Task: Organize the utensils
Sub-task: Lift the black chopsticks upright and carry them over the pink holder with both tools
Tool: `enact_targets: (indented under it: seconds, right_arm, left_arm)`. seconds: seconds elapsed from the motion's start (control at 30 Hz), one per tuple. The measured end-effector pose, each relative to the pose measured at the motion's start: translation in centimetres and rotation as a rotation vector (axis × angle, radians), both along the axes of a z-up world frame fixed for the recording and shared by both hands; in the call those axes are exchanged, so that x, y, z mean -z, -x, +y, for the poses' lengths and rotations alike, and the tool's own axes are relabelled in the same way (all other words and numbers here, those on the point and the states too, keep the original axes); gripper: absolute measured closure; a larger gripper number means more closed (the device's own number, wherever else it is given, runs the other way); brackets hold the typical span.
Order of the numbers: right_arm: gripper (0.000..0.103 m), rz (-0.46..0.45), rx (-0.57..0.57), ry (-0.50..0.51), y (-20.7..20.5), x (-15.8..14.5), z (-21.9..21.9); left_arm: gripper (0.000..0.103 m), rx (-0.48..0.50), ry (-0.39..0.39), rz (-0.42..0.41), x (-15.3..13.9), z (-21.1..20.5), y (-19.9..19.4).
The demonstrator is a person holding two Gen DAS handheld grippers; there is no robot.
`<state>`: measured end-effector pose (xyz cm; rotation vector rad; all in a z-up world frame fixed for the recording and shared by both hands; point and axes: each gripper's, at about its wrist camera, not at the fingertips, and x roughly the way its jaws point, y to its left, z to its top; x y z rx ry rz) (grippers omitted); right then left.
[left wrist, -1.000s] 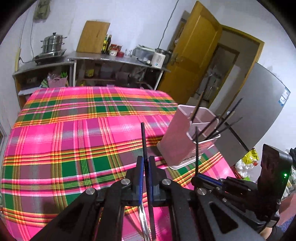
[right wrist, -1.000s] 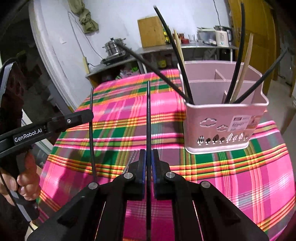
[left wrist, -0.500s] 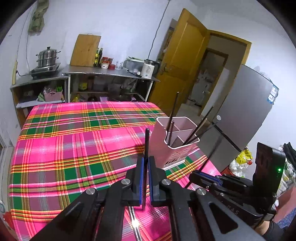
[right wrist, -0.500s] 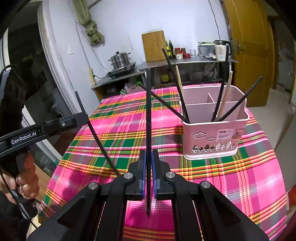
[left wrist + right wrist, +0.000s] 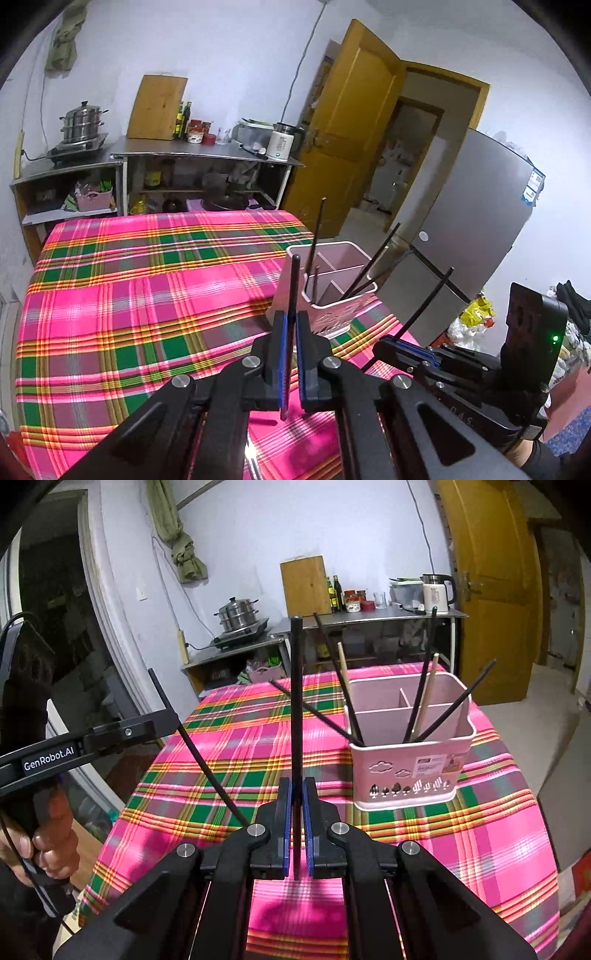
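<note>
A pink utensil holder (image 5: 408,755) stands on the plaid tablecloth (image 5: 229,746) and holds several black and wooden chopsticks. It also shows in the left wrist view (image 5: 330,288). My left gripper (image 5: 290,321) is shut on a black chopstick (image 5: 293,288) that points up, left of and nearer than the holder. My right gripper (image 5: 296,786) is shut on another black chopstick (image 5: 295,701), held upright left of the holder. Each gripper appears in the other's view, the right gripper (image 5: 399,345) and the left gripper (image 5: 159,720), each with its chopstick.
A metal counter (image 5: 207,151) with a steamer pot (image 5: 84,123), cutting board (image 5: 157,107), bottles and a kettle (image 5: 282,146) stands beyond the table. A yellow door (image 5: 347,147) and a grey fridge (image 5: 465,229) are to the right. A spoon lies under my left gripper.
Both grippers have pulled back and up from the holder, which now looks smaller and farther. Each still holds its black chopstick.
</note>
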<state>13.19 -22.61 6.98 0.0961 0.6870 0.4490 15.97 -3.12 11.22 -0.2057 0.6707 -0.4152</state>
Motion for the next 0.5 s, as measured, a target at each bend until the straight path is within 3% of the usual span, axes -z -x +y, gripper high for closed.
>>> enact_targets:
  seconds: [0.5]
  right_arm:
    - [0.097, -0.104, 0.097, -0.007, -2.2, -4.9, -4.3]
  left_arm:
    - [0.099, 0.091, 0.039, -0.041, -4.6, -4.9, -4.6]
